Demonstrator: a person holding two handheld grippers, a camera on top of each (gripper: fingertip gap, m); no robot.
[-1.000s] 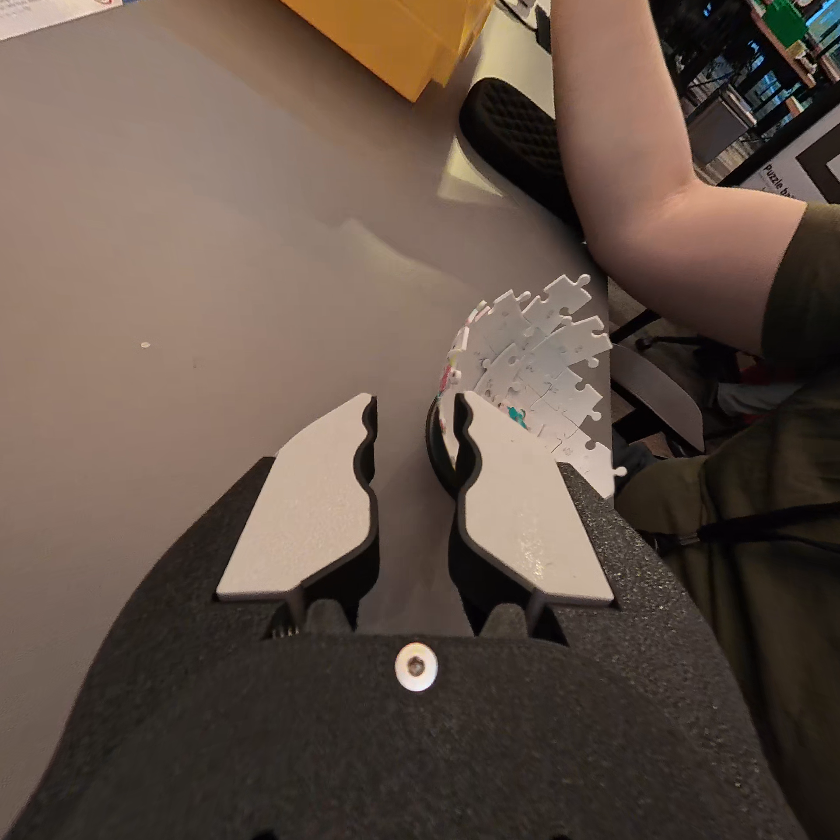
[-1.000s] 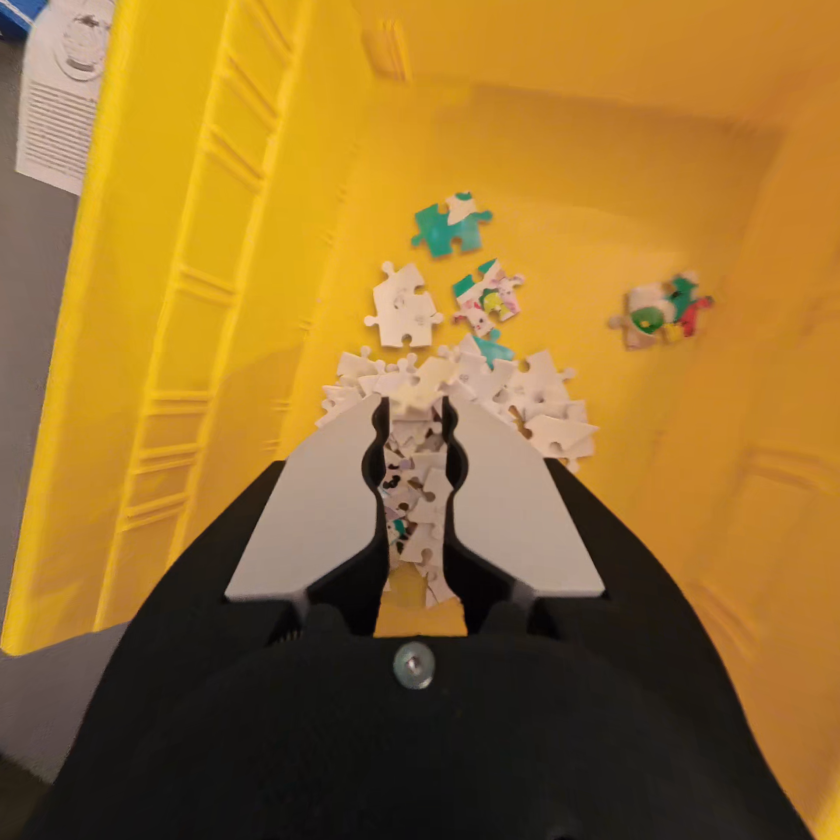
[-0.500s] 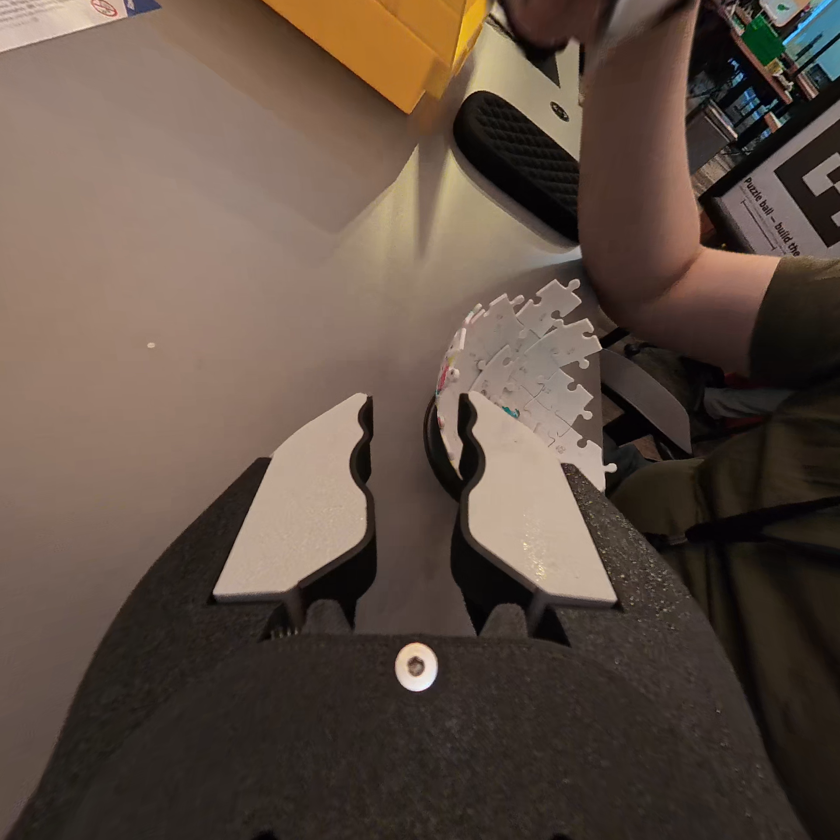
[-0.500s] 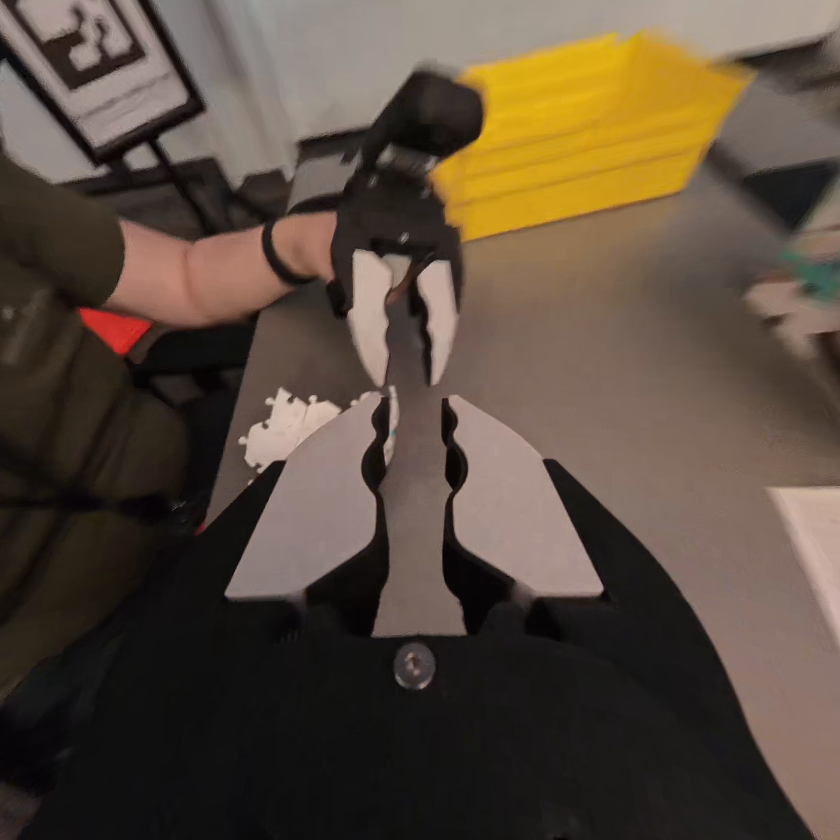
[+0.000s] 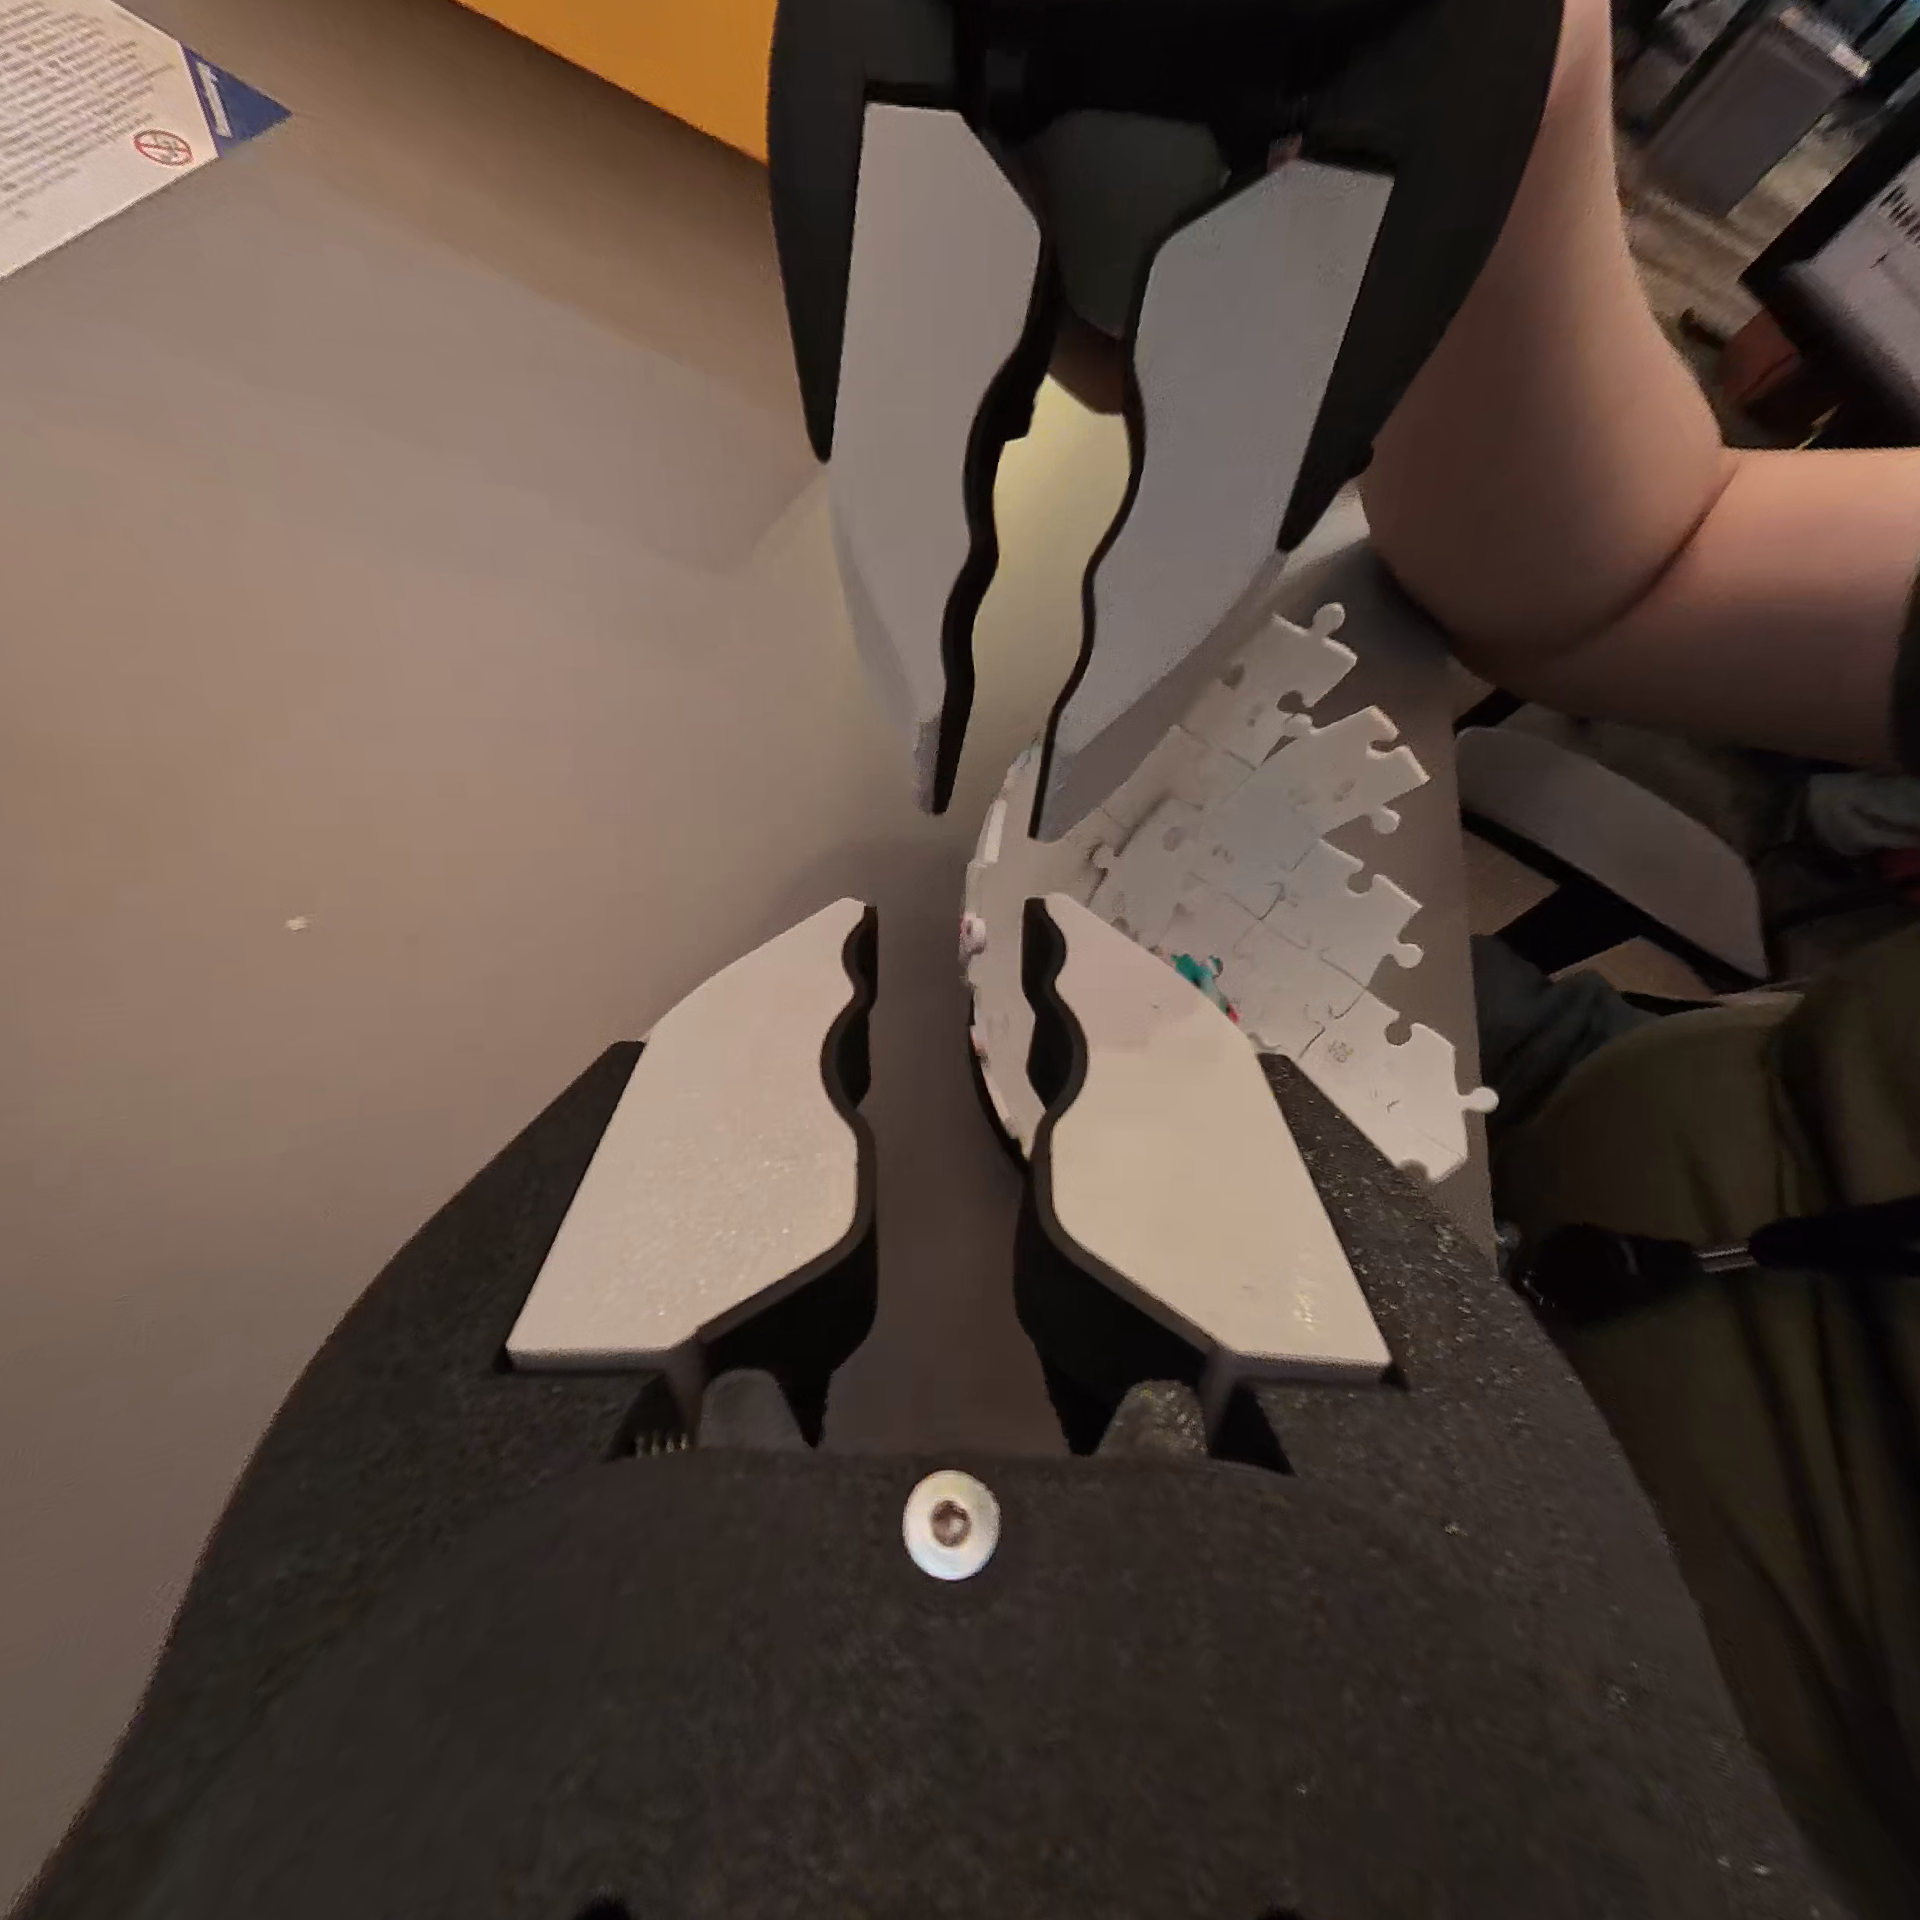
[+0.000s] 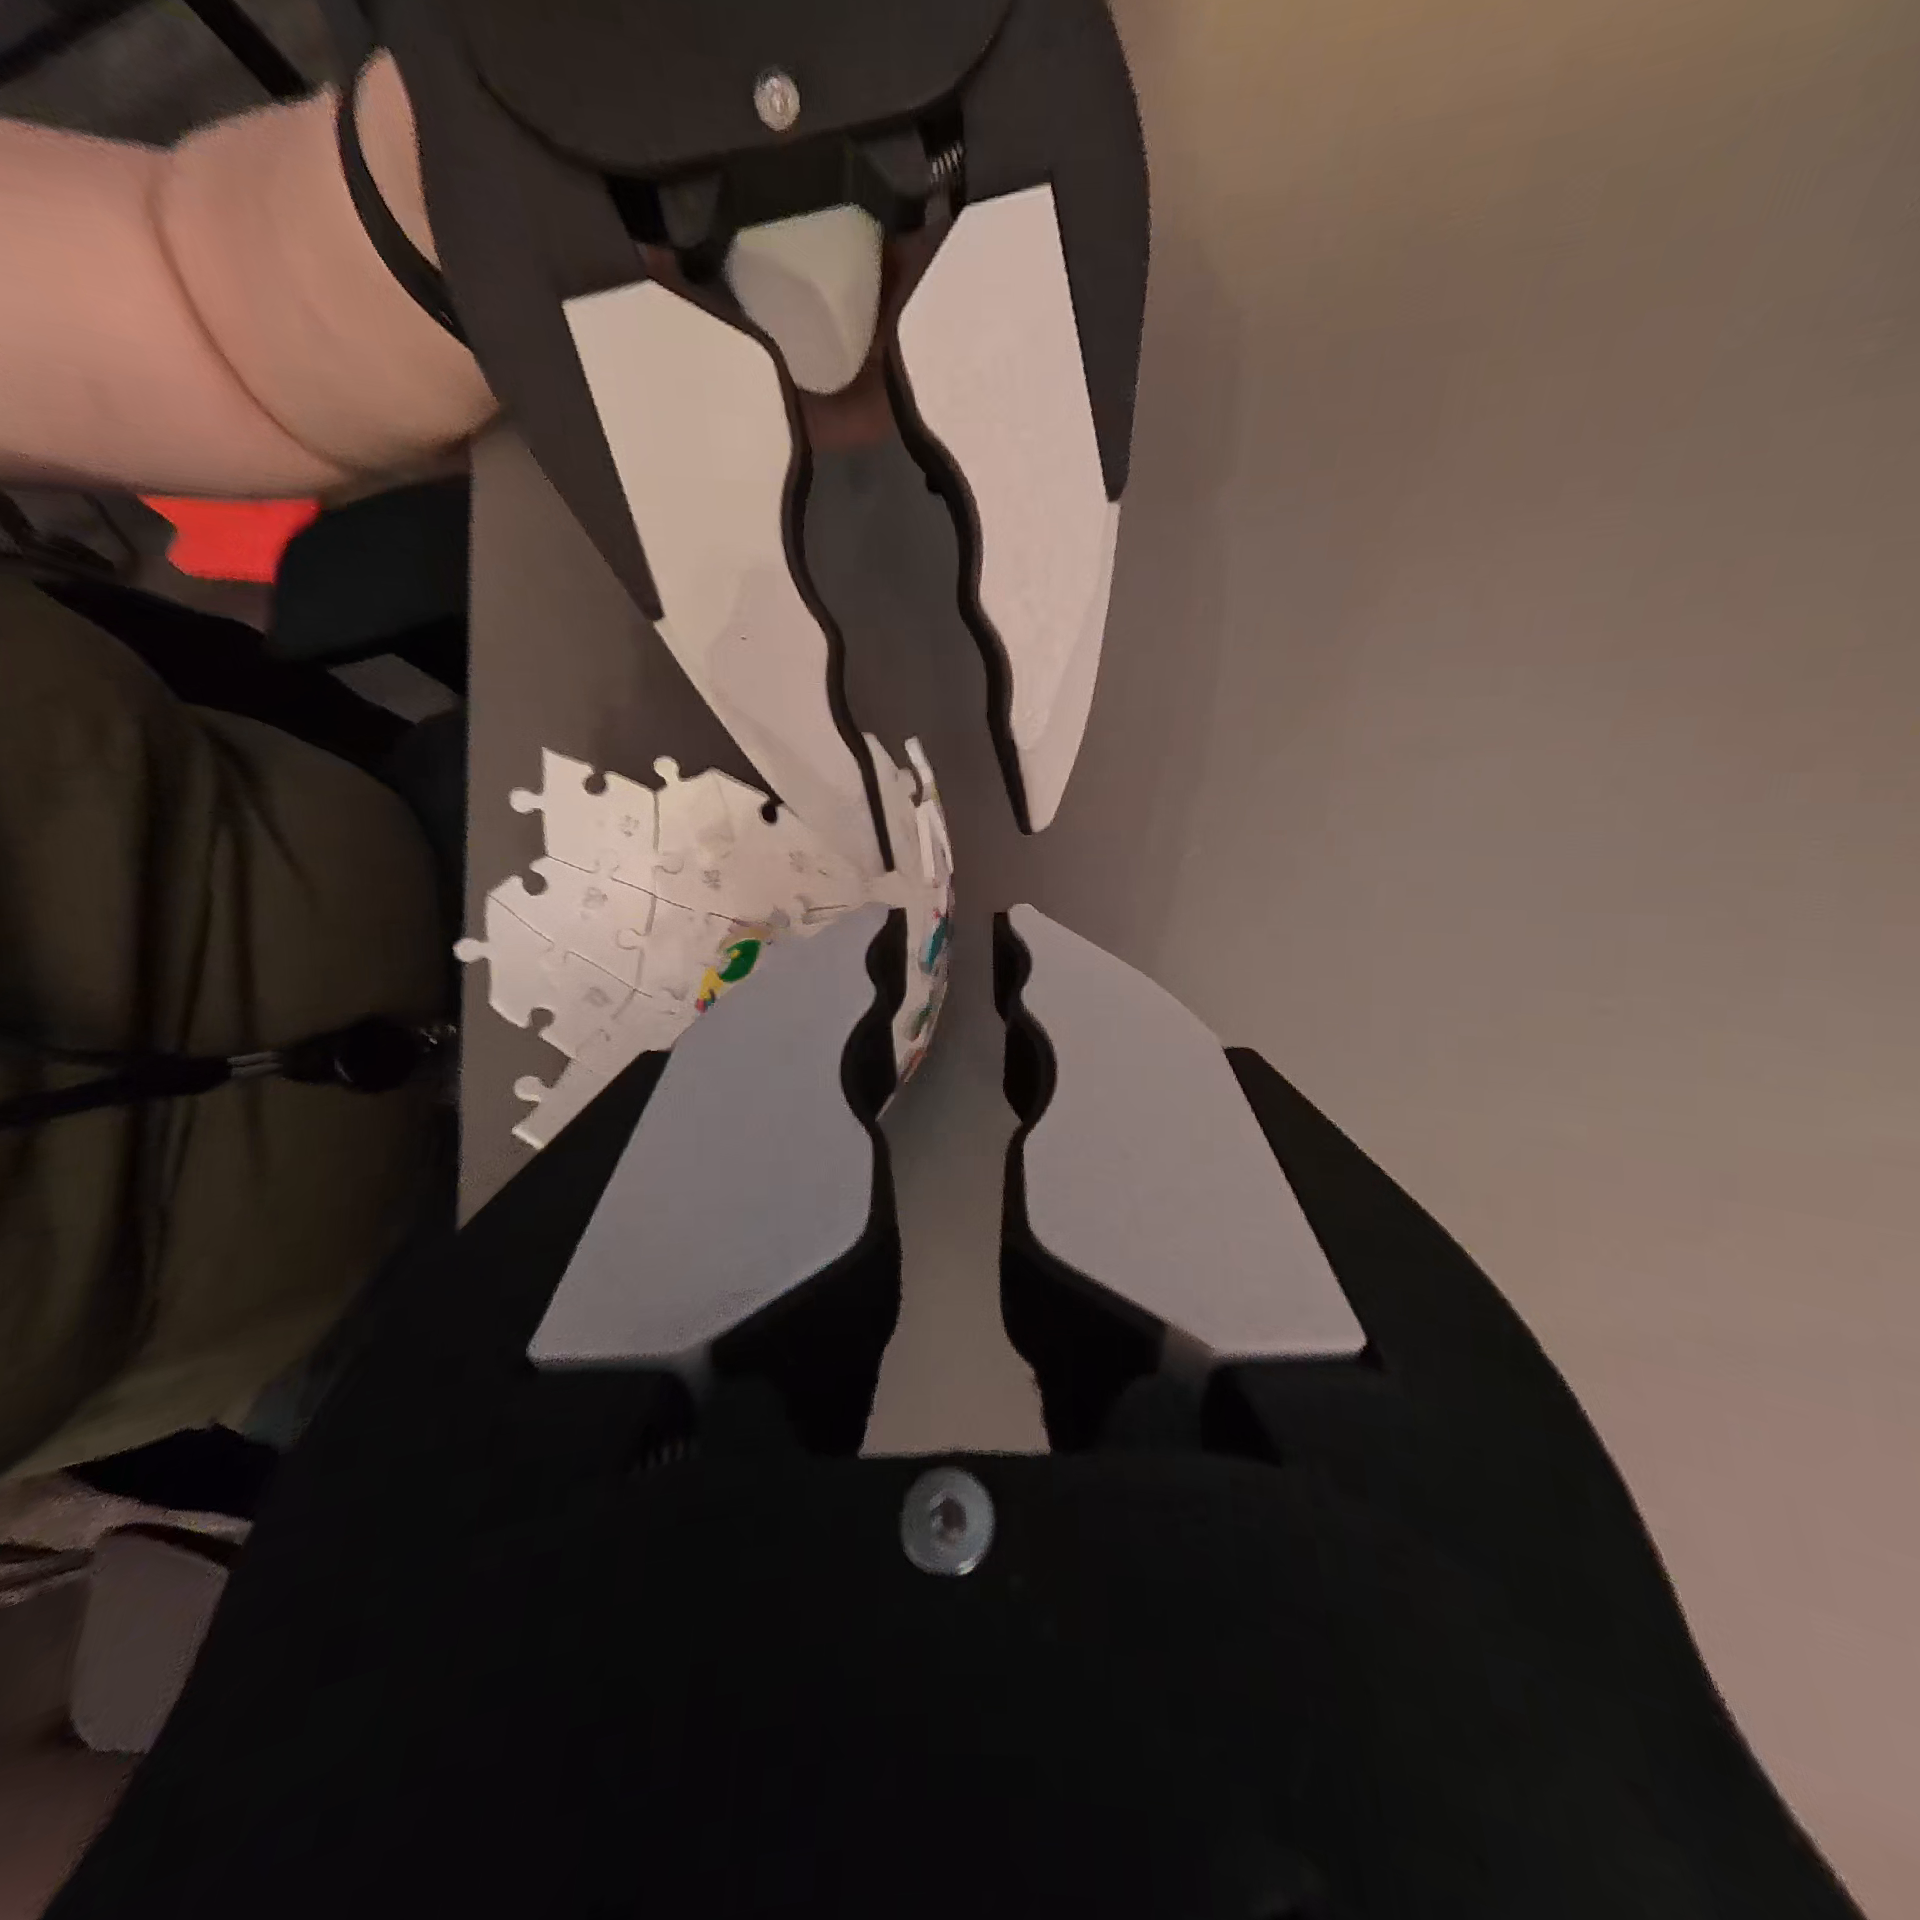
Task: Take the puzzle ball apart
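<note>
A: What lies nearest in the left wrist view?

B: The left gripper (image 5: 948,914), black-bodied with pale grey finger plates, its jaws parted and holding nothing. The curved edge of the puzzle ball (image 5: 1257,914), a half-dismantled shell of white interlocking plastic pieces with small coloured prints, shows in the gap against the inner side of the right plate, and the rest of the shell spreads out past that plate. Whether the plate touches the shell cannot be told.

A: And beyond it?

B: The right gripper (image 5: 987,821) points back at it, tip to tip and close, jaws also released and empty. One of its tips overlaps the shell's upper edge. Under both runs the smooth grey surface (image 5: 416,644).

A: Does the right wrist view agree?

B: Yes. There the shell (image 6: 623,914) fans out left of the right gripper (image 6: 943,914), with a coloured strip showing inside its gap. The left gripper (image 6: 956,831) stands opposite, one tip against the shell's rim.

A: Farthest off?

B: A printed paper sheet (image 5: 83,125) at the far left, and a yellow bin (image 5: 665,83) behind the right gripper.
</note>
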